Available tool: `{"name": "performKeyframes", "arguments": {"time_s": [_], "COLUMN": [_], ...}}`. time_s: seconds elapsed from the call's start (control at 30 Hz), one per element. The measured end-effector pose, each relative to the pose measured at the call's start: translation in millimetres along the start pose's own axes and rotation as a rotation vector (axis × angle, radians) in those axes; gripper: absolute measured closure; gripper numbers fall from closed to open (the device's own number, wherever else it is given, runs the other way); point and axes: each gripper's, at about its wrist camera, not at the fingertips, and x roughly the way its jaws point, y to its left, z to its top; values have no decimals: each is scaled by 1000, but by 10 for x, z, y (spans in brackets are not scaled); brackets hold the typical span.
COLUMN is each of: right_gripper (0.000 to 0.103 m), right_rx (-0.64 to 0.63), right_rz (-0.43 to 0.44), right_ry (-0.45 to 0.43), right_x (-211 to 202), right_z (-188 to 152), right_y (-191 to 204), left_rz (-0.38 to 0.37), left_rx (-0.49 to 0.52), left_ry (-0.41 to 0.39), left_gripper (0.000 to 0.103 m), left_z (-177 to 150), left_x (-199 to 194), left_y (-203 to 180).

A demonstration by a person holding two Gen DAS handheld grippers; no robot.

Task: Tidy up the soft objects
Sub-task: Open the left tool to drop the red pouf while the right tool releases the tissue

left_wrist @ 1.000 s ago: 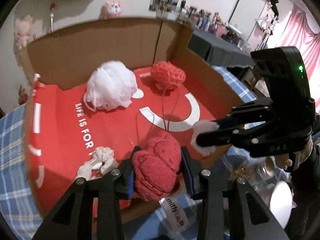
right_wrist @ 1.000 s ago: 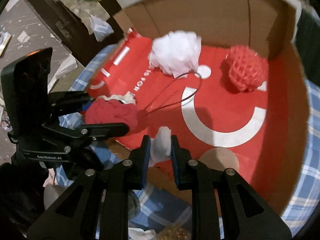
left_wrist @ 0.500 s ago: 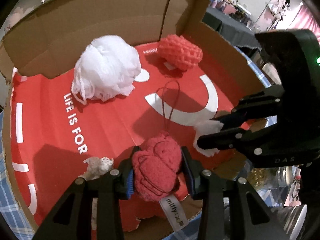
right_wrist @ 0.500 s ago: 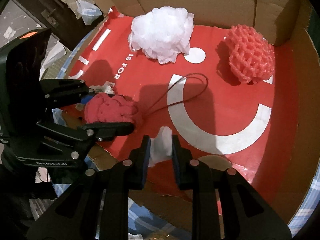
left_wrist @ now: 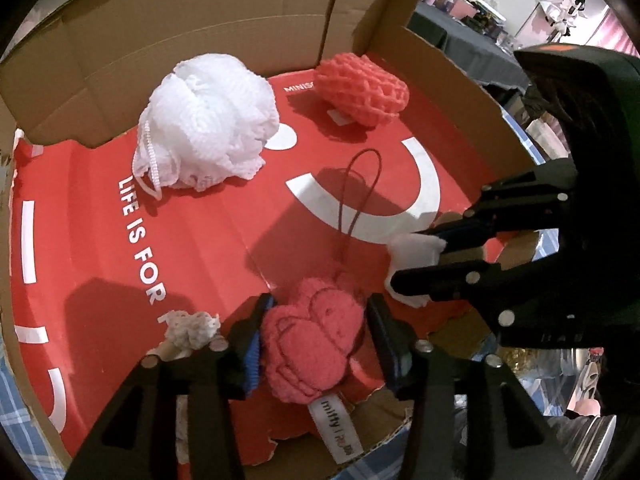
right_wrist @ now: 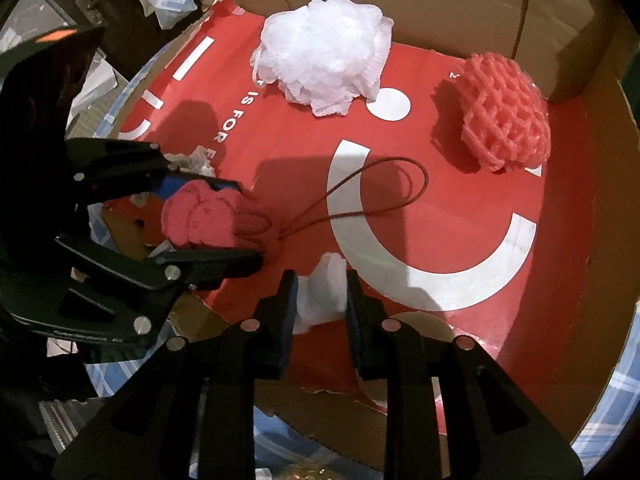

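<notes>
You hold both tools over the near edge of the cardboard box (left_wrist: 200, 40), which lies open with its red printed floor up, so the soft things can be collected there. The white mesh pouf (left_wrist: 208, 120) and the coral net sponge (left_wrist: 362, 92) already sit near the back wall, well apart from each other, which suggests that the front part is kept for what you bring now.

Your left tool (left_wrist: 316, 344) has the pink knitted ball (left_wrist: 312, 352) between its fingers, low over the front of the box floor. Its jaws are opening at this moment. In the left wrist view the right finger stands a little away from the ball, and the left blue pad is just beside it, so I judge that the grip is being released. The dark red cord (right_wrist: 380, 196) of the ball lies in a loop on the floor in front of it, and its label hangs toward the torn box edge.

Your right tool (right_wrist: 320, 300) pinches the small white soft piece (right_wrist: 324, 292) with the jaws almost pressed together, and these also begin to open. This piece is just above the front floor, near the pink ball.

A small cream lace piece (left_wrist: 192, 326) lies at the left of the left tool.
</notes>
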Motion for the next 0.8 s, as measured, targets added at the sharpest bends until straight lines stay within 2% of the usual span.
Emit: {"name": "performKeyframes", "arguments": {"time_s": [0.2,0.27,0.3,0.33,0.4,0.57,0.7,0.8], "right_gripper": [75,72,67,55,52,51,45,42], "right_rx": [1,0,0,0,3,25,35,36], "right_rz": [-11,-18,-22,-25,-40,-56,-87,-122], "right_ry": [-1,-4,-6,-11,-31,-51,-84,-129], "right_x": [38,31,30,14,-29,-167,-328,-521], "right_z": [9,5,7,0,3,-25,-76,-164], "right_y": [36,11,9,0,-9,-71,-73,-40], "left_rz": [-6,-4,-4,-5,-8,0,-2,-4], "left_rx": [-24,-31,-34,-36,-42,-61,-87,-101], "left_ry": [-3,-6,-9,-14,-26,-40,-86,-142], "left_gripper": [45,40,36,35,34,33,18,15], "left_z": [-15,-10,-15,-50,-59,-77,-135,-232], "left_x": [-22,-15,-19,-47,-90,-177,-351,-554], "left_y": [73,107,120,136,130,142,144,122]}}
